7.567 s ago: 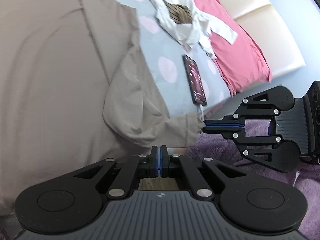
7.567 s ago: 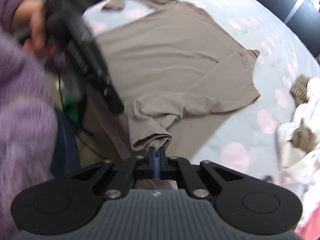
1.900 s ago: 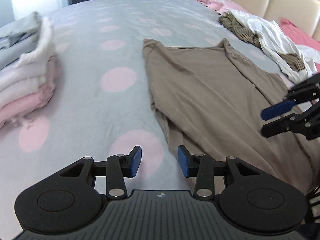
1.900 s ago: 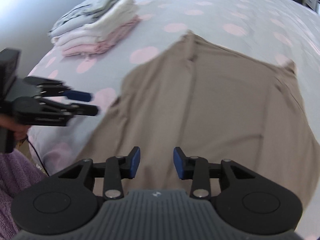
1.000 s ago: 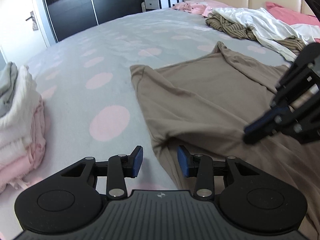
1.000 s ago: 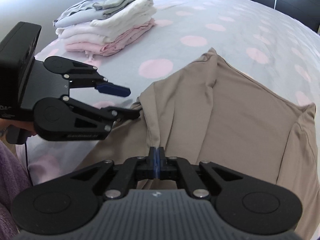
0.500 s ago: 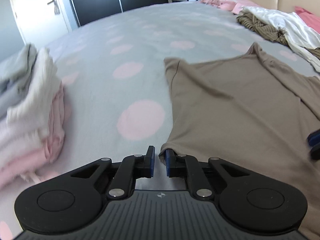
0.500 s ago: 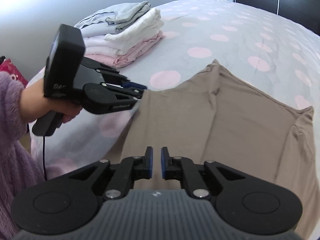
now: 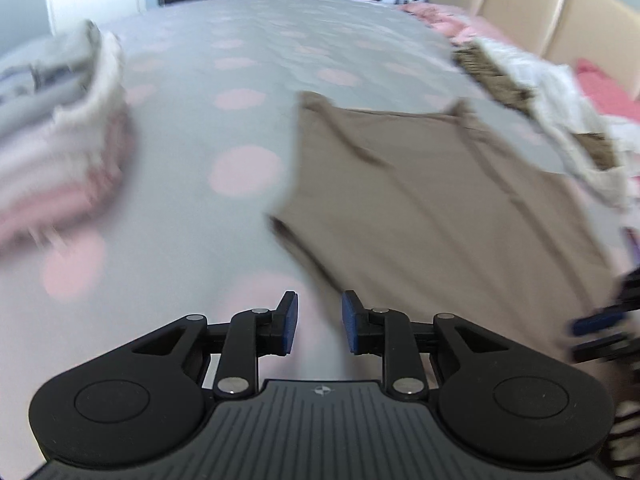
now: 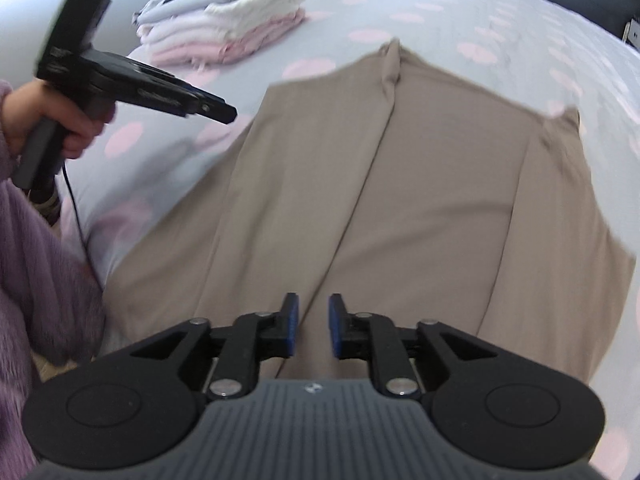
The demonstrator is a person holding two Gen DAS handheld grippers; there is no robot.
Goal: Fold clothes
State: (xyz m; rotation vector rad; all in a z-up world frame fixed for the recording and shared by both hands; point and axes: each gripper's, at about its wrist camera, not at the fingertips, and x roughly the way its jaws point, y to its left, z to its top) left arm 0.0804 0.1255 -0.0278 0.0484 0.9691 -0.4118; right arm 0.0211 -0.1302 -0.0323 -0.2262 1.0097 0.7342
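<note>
A tan shirt [image 9: 420,200] lies flat on the dotted grey bedspread [image 9: 240,80], both side edges folded inward as long strips [image 10: 400,180]. My left gripper [image 9: 316,322] hovers just off the shirt's near left corner; its jaws are opening and nothing is between them. In the right wrist view a hand holds the left gripper [image 10: 216,108] above the bedspread, left of the shirt. My right gripper [image 10: 313,326] hangs over the shirt's near middle, its jaws opening and holding nothing. Its blue-padded tips [image 9: 596,332] show at the right edge of the left wrist view.
A stack of folded clothes [image 10: 224,20] in grey, white and pink sits at the far left of the bed [image 9: 60,160]. A loose pile of white and striped garments [image 9: 560,120] lies beyond the shirt near a pink pillow [image 9: 608,88]. A purple fuzzy sleeve [image 10: 40,260] fills the lower left.
The left jaws, nearly shut at the shirt's corner half a second ago, have let go and drawn back. The right jaws, shut on the fold a second ago, have opened over the shirt.
</note>
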